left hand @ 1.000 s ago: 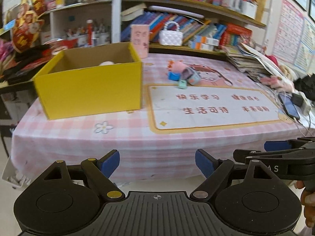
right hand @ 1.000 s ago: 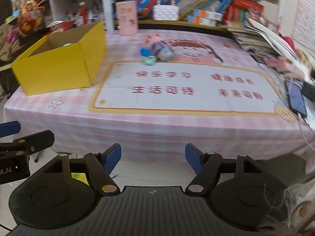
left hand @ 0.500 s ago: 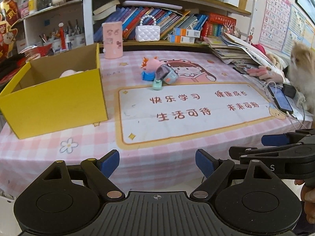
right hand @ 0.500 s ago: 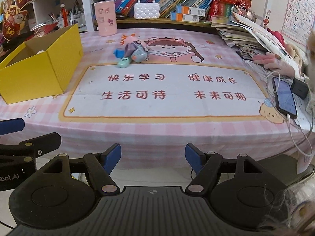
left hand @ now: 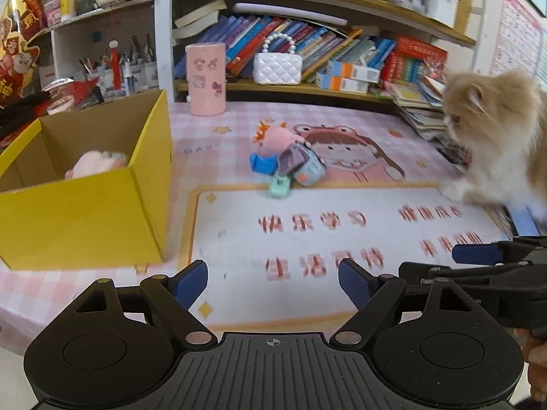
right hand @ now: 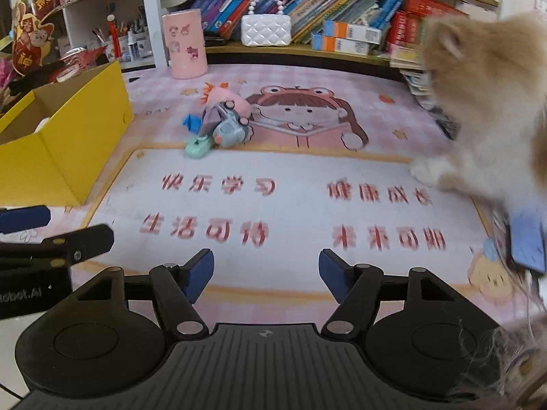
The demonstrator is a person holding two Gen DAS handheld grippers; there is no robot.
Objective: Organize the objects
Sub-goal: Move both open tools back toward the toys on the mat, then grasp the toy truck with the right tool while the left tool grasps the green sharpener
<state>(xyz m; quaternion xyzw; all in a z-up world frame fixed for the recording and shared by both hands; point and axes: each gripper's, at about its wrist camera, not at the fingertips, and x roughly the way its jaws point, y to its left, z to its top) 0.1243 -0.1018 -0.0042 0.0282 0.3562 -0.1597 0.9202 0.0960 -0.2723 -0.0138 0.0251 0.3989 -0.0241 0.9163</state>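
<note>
Both grippers hang over the near edge of my table, nothing between the fingers: my left gripper [left hand: 272, 279] stands wide apart, my right gripper [right hand: 266, 274] is closing on empty air. Well ahead, the toys [left hand: 286, 162] lie heaped on the mat [left hand: 342, 239]; they overlap, so I can't separate them cleanly. At far left, the yellow box [left hand: 85, 218] hides all but a pink top of something inside. On my right, a cat [left hand: 495, 136] is cut off by the frame, blurred.
</note>
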